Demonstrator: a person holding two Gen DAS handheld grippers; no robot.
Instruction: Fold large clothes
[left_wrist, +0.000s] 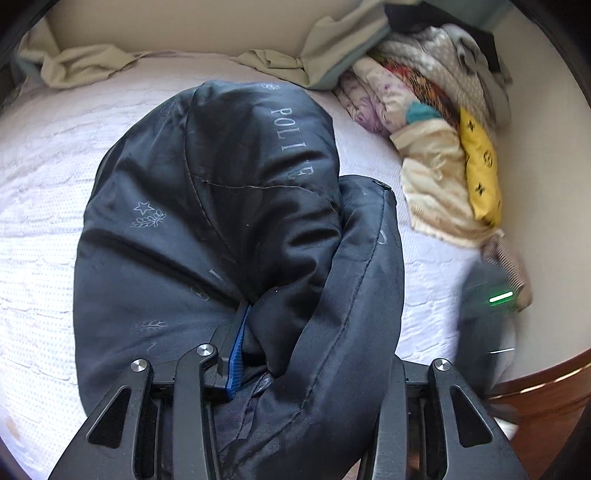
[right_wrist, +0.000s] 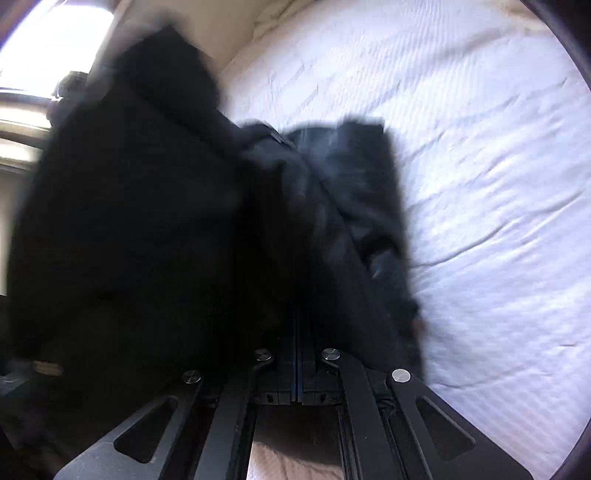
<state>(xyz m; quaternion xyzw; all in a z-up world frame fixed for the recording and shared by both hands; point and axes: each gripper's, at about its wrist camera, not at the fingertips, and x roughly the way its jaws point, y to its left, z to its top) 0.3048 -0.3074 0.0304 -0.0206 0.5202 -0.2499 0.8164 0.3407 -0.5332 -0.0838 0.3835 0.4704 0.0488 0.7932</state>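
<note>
A dark navy padded jacket (left_wrist: 221, 206) with pale printed lettering and star emblems hangs bunched over the white bed cover (left_wrist: 44, 192). My left gripper (left_wrist: 255, 332) is shut on a thick fold of the jacket; one blue-padded finger (left_wrist: 236, 354) shows, the other is buried in the cloth. In the right wrist view the jacket (right_wrist: 166, 221) is blurred and fills the left and middle. My right gripper (right_wrist: 299, 332) is shut on the jacket's cloth, its fingers pressed together. The other gripper shows as a blur with a green light (left_wrist: 500, 297) at the right of the left wrist view.
A pile of mixed clothes (left_wrist: 424, 110), with a yellow patterned piece (left_wrist: 480, 173), lies at the bed's far right along the wall. A beige sheet (left_wrist: 85, 64) is crumpled along the headboard. A wooden bed frame edge (left_wrist: 546, 387) shows at the lower right. White bed cover (right_wrist: 480, 184) spreads right.
</note>
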